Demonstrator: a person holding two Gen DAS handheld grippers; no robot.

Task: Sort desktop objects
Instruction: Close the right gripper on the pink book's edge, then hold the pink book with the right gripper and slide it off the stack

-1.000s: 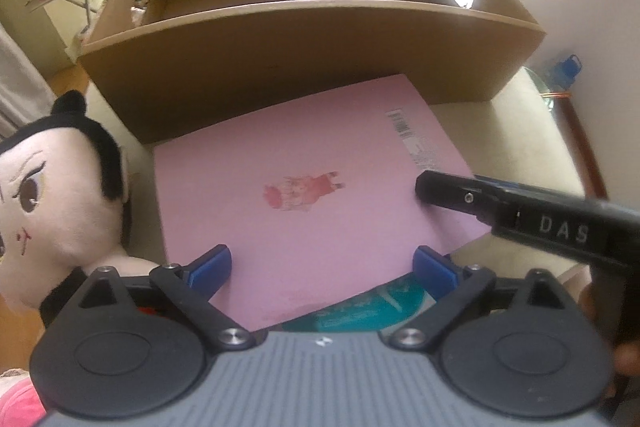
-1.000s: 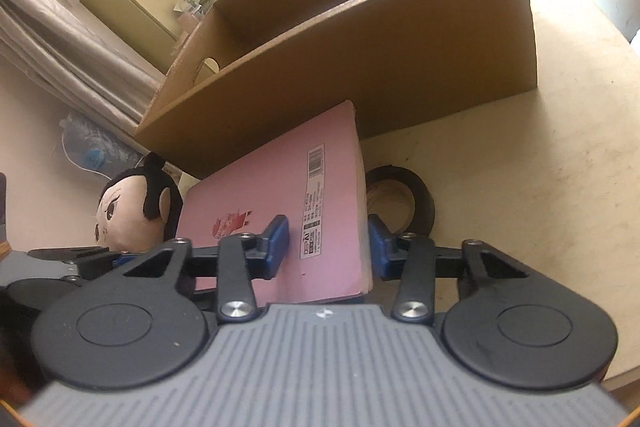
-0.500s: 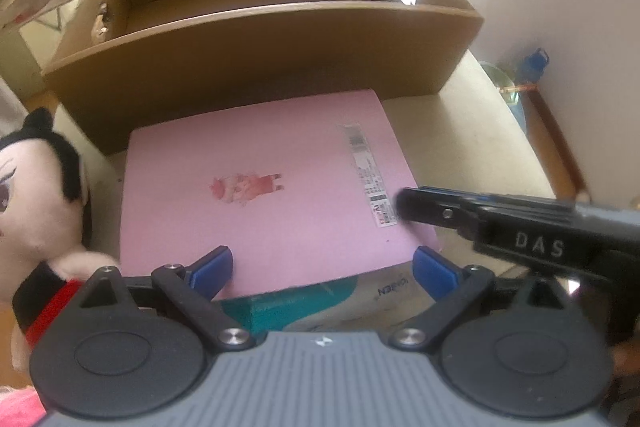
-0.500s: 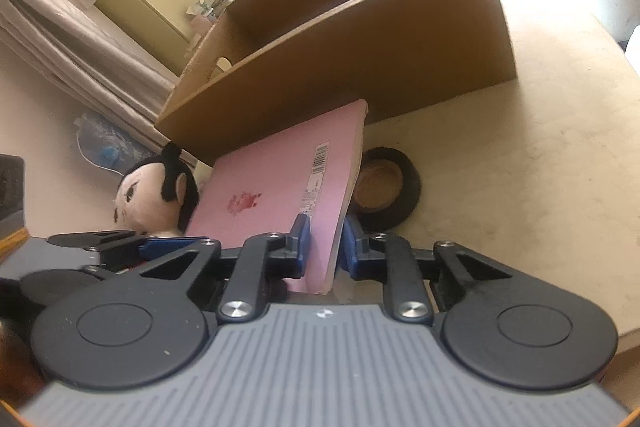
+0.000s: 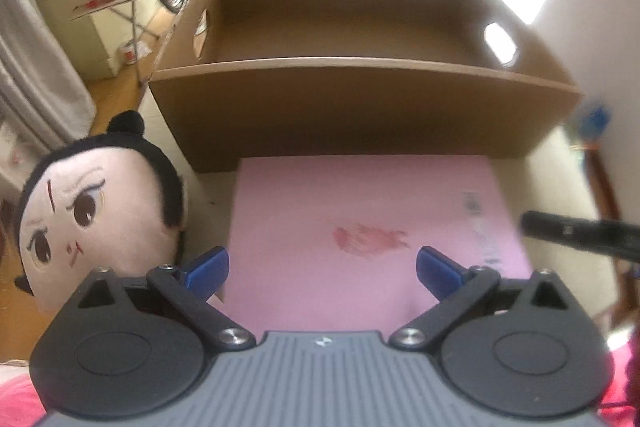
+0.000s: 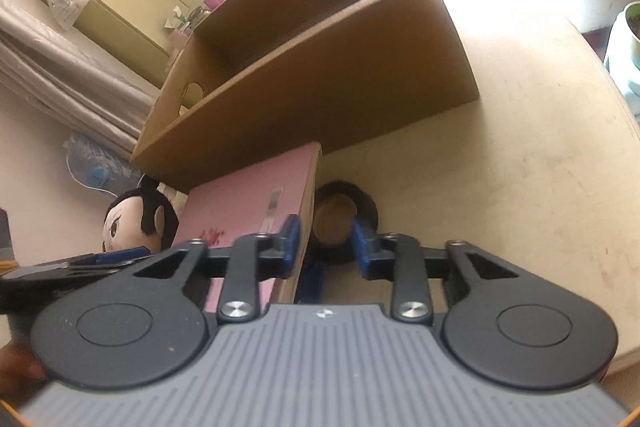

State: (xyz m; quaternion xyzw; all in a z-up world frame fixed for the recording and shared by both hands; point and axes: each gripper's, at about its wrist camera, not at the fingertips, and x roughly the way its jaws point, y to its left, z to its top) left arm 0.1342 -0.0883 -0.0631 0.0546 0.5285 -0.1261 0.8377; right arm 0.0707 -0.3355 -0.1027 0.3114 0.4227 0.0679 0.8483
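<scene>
**Pink book lies before the box**

On a beige table (image 6: 520,155), a pink book (image 5: 360,211) lies flat against the cardboard box (image 5: 360,107), long axis along the box wall. The left gripper (image 5: 322,267) spreads wide above it, jaws opening. The right gripper (image 6: 326,241), also opening, straddles the book's edge, pads apart. A doll (image 5: 96,211) rests alongside.

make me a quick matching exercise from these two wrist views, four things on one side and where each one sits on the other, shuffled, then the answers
Things:
1. pink book
2. plush doll
3. tape roll
4. cardboard box

Places:
A. far side of the table, behind the book
B. under the left gripper's wide jaws
C. beside the book's edge, ahead of the right gripper
D. beside the book, on the side away from the tape

Pairs: 1-B, 2-D, 3-C, 4-A
</scene>
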